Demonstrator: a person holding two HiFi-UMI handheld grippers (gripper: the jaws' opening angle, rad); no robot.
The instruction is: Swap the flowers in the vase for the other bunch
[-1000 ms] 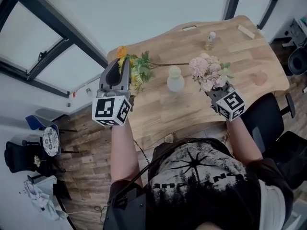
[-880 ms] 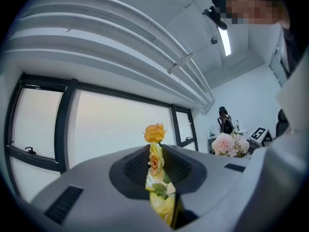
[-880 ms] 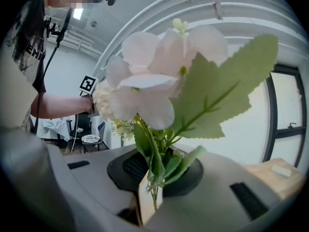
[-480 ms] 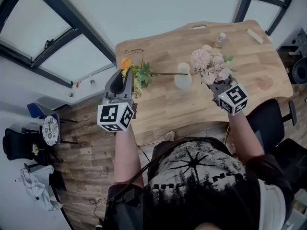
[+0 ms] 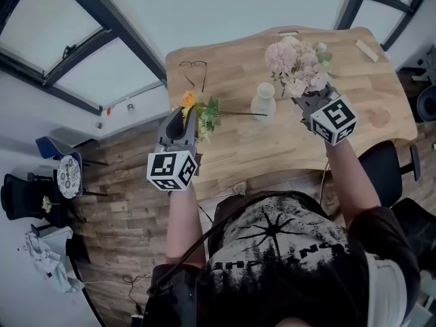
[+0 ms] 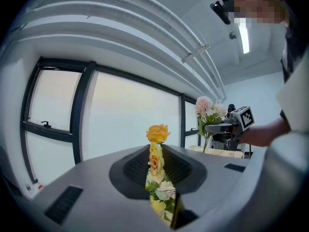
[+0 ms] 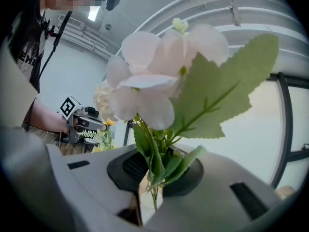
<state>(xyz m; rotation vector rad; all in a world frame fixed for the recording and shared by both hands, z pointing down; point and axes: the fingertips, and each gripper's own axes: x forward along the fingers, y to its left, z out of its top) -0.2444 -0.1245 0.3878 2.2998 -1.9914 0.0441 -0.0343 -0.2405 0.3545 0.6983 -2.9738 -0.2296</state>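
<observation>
Head view: the left gripper (image 5: 184,116) holds the yellow bunch (image 5: 203,112) at the edge of the smooth wooden desk (image 5: 361,87). Its thin stem points at the round white vase (image 5: 263,103). The right gripper (image 5: 308,99) holds the fluffy pink bunch (image 5: 294,63) near the vase.

Left gripper view: the grey fingers (image 6: 91,192) pinch the yellow bunch's leafy stems.

Right gripper view: the fingers pinch the pink bunch's thin green stems

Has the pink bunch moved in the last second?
Yes. The pink bunch went up the head view: level with the vase before, now above it.
</observation>
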